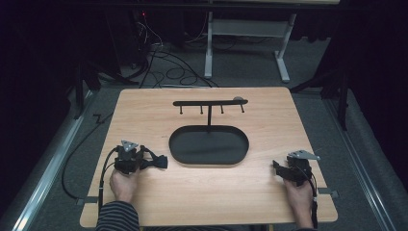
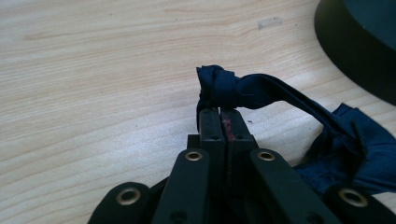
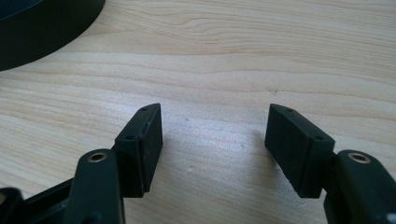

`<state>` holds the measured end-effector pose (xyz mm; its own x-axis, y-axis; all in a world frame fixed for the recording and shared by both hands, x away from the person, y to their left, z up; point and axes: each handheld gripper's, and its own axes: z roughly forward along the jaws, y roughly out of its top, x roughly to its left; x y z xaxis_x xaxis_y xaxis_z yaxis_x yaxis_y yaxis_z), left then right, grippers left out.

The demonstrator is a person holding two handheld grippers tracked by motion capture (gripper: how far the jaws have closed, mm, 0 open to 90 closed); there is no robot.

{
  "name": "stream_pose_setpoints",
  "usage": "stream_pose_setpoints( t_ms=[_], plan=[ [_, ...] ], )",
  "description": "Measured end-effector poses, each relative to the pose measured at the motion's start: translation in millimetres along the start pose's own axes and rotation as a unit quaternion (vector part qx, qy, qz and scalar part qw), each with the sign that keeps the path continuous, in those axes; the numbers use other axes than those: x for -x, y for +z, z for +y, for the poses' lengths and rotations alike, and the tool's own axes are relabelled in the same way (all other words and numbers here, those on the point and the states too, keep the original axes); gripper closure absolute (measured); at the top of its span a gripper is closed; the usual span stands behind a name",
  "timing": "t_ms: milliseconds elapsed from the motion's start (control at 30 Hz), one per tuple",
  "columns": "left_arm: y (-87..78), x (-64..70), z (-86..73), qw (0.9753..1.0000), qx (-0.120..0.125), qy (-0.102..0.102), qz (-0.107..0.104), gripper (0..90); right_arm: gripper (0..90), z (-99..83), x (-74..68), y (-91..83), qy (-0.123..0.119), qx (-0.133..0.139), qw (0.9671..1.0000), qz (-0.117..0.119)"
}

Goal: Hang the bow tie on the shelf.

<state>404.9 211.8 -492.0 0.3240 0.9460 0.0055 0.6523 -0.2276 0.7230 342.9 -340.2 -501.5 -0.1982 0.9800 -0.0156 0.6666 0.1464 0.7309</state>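
Observation:
A dark blue knotted cloth strip [image 2: 261,91] lies on the wooden table [image 1: 202,197], its knot right at the tips of my left gripper [image 2: 220,114]. That gripper is shut on the cloth just below the knot. In the high view the left gripper [image 1: 146,159] sits at the table's left and points right, with the cloth [image 1: 160,161] trailing toward a black stand. The stand has an oval base [image 1: 209,146] and a crossbar with several hooks [image 1: 210,102]. My right gripper [image 3: 215,135] rests open over bare wood, at the table's right [image 1: 277,166].
The oval base's rim shows at the top right of the left gripper view [image 2: 355,42] and the top left of the right gripper view [image 3: 42,28]. Beyond the table's far edge lie floor cables [image 1: 168,72] and a white table frame [image 1: 209,43].

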Motion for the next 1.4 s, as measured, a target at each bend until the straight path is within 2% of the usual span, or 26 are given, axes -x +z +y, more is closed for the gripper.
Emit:
stream_pose_setpoints(
  t_ms=[100, 233, 500, 700, 867, 1400],
  plan=[
    [-2.3, 0.0, 0.0, 1.0, 0.002, 0.002, 0.001, 89.3, 38.4, 0.0, 0.0, 0.0, 0.0, 0.0, 1.0, 0.0],
    [-13.2, 1.9, 1.2, 0.9997, 0.024, 0.009, 0.0, 89.4, 38.3, 0.0, 0.0, 0.0, 0.0, 0.0, 1.0, 0.0],
    [-30.8, 5.4, 4.2, 0.9985, 0.05, 0.022, -0.003, 89.4, 38.4, 0.0, 0.0, 0.0, 0.0, 0.0, 1.0, 0.0],
    [-44.7, 11.1, 13.0, 0.9969, 0.071, 0.029, -0.016, 89.5, 38.3, 0.0, 0.0, 0.0, 0.0, 0.0, 1.0, 0.0],
    [-54.6, 16.9, 18.9, 0.9956, 0.081, 0.042, -0.022, 89.5, 38.3, 0.0, 0.2, -0.1, 0.0, -0.001, 1.0, 0.001],
    [-75.5, 28.5, 34.1, 0.9922, 0.1, 0.054, -0.051, 89.5, 37.9, 0.0, 0.2, -0.1, 0.0, -0.001, 1.0, 0.003]
  ],
)
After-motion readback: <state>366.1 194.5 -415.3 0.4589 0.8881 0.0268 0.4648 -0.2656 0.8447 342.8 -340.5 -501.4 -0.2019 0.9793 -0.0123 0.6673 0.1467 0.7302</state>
